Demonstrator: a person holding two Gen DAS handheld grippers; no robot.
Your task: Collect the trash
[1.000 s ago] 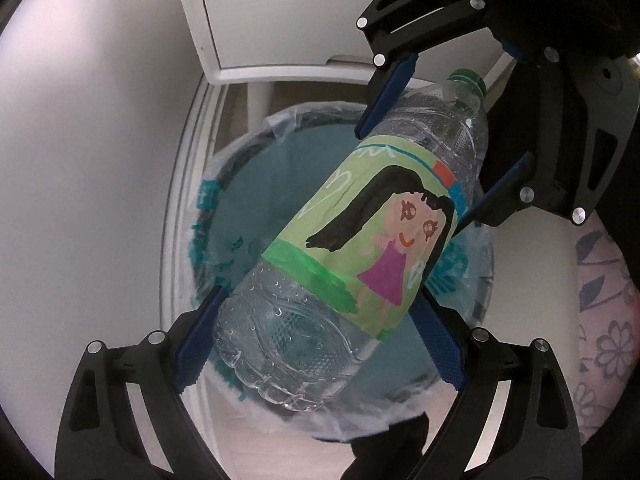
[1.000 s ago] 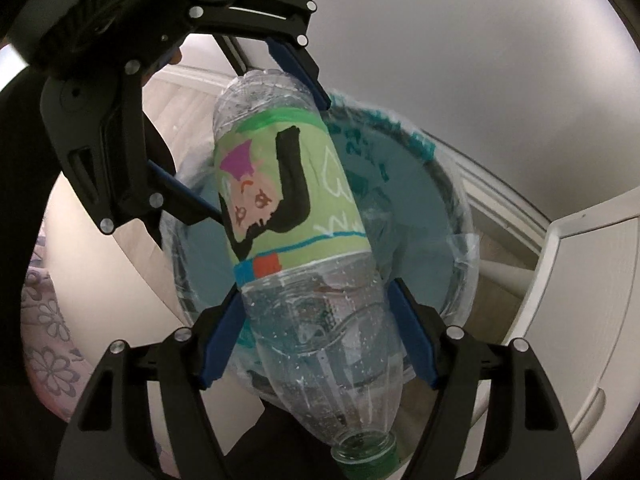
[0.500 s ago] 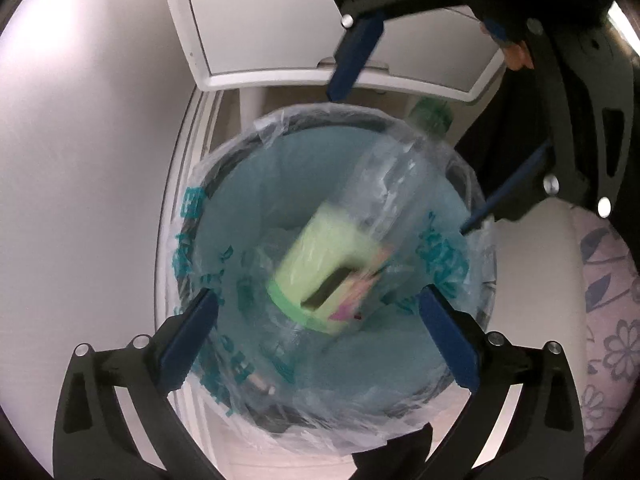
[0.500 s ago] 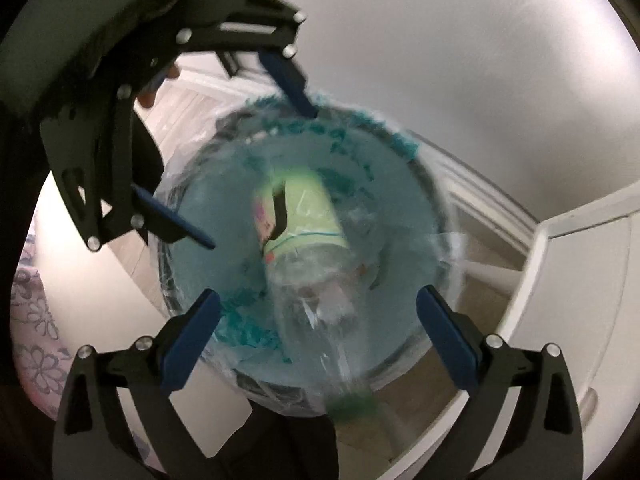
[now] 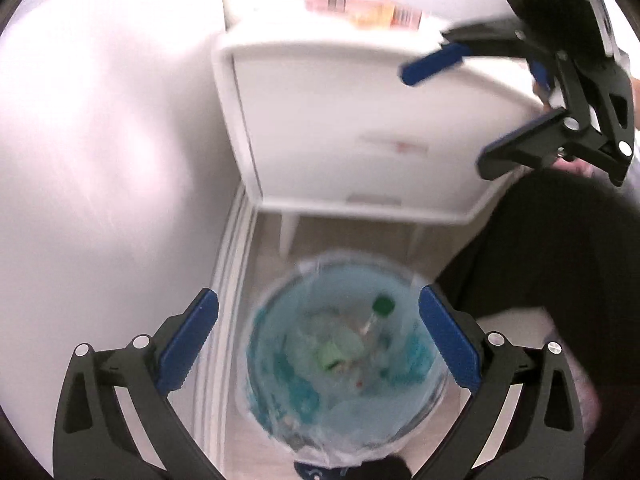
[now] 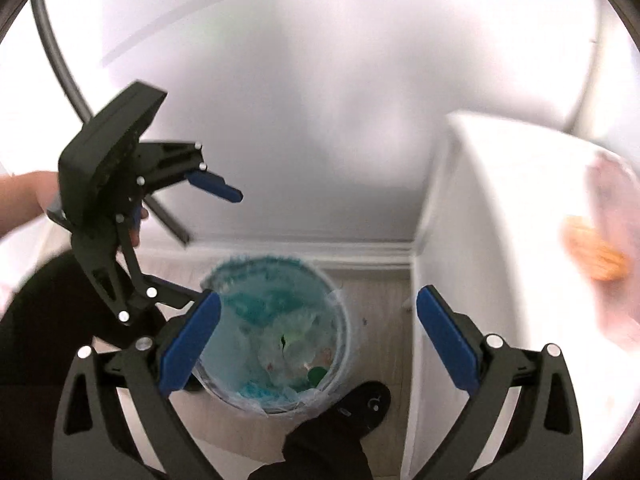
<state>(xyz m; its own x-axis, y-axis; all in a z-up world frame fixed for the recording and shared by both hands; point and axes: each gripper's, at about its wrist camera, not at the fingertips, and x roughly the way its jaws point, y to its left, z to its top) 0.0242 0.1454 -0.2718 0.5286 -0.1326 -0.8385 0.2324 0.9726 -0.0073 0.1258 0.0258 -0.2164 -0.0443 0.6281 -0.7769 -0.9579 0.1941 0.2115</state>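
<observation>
The clear plastic bottle (image 5: 372, 328) with a green cap and a green drawn label lies inside the bin (image 5: 254, 340), which has a blue-printed liner. From the right wrist view the bottle (image 6: 316, 376) rests cap-down among crumpled plastic in the bin (image 6: 340, 308). My left gripper (image 5: 319, 300) hangs open high above the bin with nothing between its fingers. My right gripper (image 6: 318, 302) is open and empty above it too. Each gripper shows in the other's view: the right gripper (image 5: 460, 108) at the upper right, the left gripper (image 6: 200, 240) at the left.
A white nightstand (image 5: 360, 120) stands just behind the bin, against a white wall (image 5: 100, 160). On its top lies another bottle (image 5: 360, 6) with an orange label, blurred. A person's dark trouser leg (image 5: 560, 240) and shoe (image 6: 360, 404) are beside the bin.
Both grippers let go of the bottle, which fell into the bin. Both then rose well above the bin, and the nightstand top came into view.
</observation>
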